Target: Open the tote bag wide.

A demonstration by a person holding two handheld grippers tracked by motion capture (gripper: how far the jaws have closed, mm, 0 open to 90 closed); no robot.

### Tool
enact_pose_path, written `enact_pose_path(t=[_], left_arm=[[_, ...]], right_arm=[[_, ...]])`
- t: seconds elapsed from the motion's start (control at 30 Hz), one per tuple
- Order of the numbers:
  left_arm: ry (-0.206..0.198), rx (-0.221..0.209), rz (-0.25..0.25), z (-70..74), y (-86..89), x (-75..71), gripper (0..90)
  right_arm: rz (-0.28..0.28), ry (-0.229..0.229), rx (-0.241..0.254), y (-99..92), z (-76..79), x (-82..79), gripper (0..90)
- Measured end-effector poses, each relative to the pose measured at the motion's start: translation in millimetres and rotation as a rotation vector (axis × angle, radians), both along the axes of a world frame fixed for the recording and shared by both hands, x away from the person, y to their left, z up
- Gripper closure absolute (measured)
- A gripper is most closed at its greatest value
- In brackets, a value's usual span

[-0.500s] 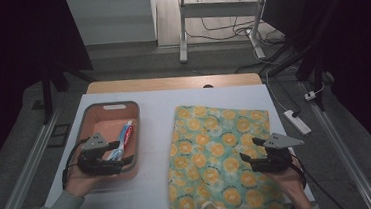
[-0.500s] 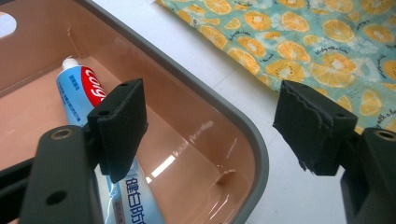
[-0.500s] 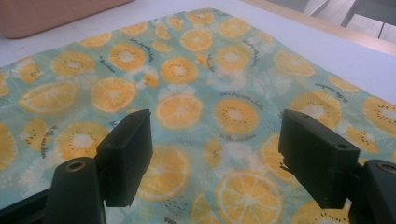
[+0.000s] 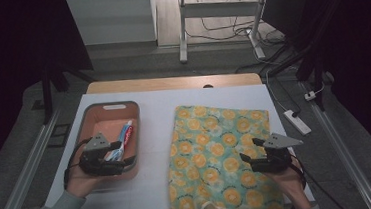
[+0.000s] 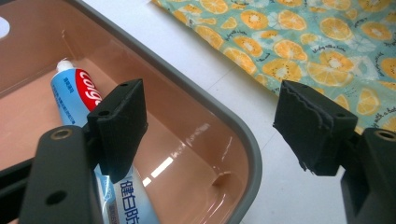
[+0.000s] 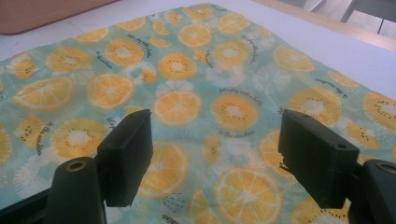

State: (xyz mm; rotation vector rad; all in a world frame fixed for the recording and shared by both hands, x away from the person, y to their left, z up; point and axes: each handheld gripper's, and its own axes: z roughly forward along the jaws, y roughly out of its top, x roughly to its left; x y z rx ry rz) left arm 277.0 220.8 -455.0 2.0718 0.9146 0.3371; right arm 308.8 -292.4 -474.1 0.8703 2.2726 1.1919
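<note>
Orange-print cloth [image 4: 220, 157] spread flat across the table's [image 4: 154, 112] right half. Pink tray [image 4: 111, 113] on the left, holding a toothpaste tube [image 4: 126, 134]. Left gripper [image 4: 120, 157] wide open, empty, over the tray's near corner. Right gripper [image 4: 248, 162] wide open, empty, above the cloth.

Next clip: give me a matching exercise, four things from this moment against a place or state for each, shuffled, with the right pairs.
Things:
1. toothpaste tube
2. patterned cloth
3. left gripper
4. right gripper

Places or states:
A. spread flat on the white table, printed with orange slices
B. open, above the cloth
C. lying inside the brown tray
D. open, over the tray's near corner

Pairs: 1-C, 2-A, 3-D, 4-B
</note>
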Motion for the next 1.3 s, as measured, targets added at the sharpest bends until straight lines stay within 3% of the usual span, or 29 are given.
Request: enact_pose_path(t=[0.23, 0.33, 0.37, 0.47, 0.5, 0.77, 0.83, 0.87, 0.9, 1.0, 1.07, 1.1, 1.23, 1.3], left_arm=[[-0.021, 0.023, -0.04, 9.2, -16.3, 4.9, 25.7], [-0.033, 0.021, -0.084, 17.6, -32.7, 6.2, 25.7], [-0.041, 0.026, -0.121, 22.0, -46.1, 5.5, 25.6], [-0.046, 0.033, -0.156, 24.3, -59.4, 5.2, 25.6], [-0.04, 0.039, -0.188, 24.1, -72.4, 6.0, 25.6], [-0.007, 0.069, -0.302, 17.5, -114.5, 5.0, 25.5], [0.011, 0.097, -0.368, 11.2, -134.8, 0.9, 25.3], [0.011, 0.097, -0.368, 11.2, -134.8, 0.9, 25.1], [0.029, 0.117, -0.417, 5.9, -149.4, -3.0, 24.9], [0.046, 0.127, -0.461, 1.2, -163.7, -7.3, 24.5], [0.076, 0.129, -0.528, -4.9, -182.3, -14.2, 24.3], [0.076, 0.129, -0.528, -4.9, -182.3, -14.2, 24.3], [0.111, 0.162, -0.61, -17.7, -205.7, -24.1, 24.1], [0.116, 0.172, -0.621, -20.7, -209.3, -25.9, 24.1]], right_arm=[[-0.002, 0.008, -0.006, 0.5, -0.8, 0.2, 26.5], [0.0, 0.013, -0.007, 1.4, -0.7, -0.3, 26.6], [0.001, 0.012, -0.007, 1.4, -0.8, -0.5, 26.6], [0.002, 0.014, -0.006, 1.1, -1.4, -1.1, 26.6], [0.001, 0.016, -0.005, 1.1, -1.6, -1.4, 26.6], [0.021, 0.025, -0.011, 5.2, -3.6, -2.6, 26.6], [0.02, 0.029, -0.015, 5.4, -4.6, -2.2, 26.6], [0.021, 0.029, -0.015, 5.5, -5.2, -1.9, 26.7], [0.021, 0.031, -0.015, 5.6, -5.8, -1.7, 26.6], [0.022, 0.035, -0.021, 6.1, -7.1, -1.3, 26.7], [0.023, 0.038, -0.022, 6.6, -7.9, -1.1, 26.7], [0.023, 0.039, -0.024, 6.6, -8.1, -1.0, 26.7], [0.022, 0.045, -0.026, 6.5, -9.5, -0.8, 26.7], [0.021, 0.049, -0.027, 6.6, -10.3, -0.7, 26.7]])
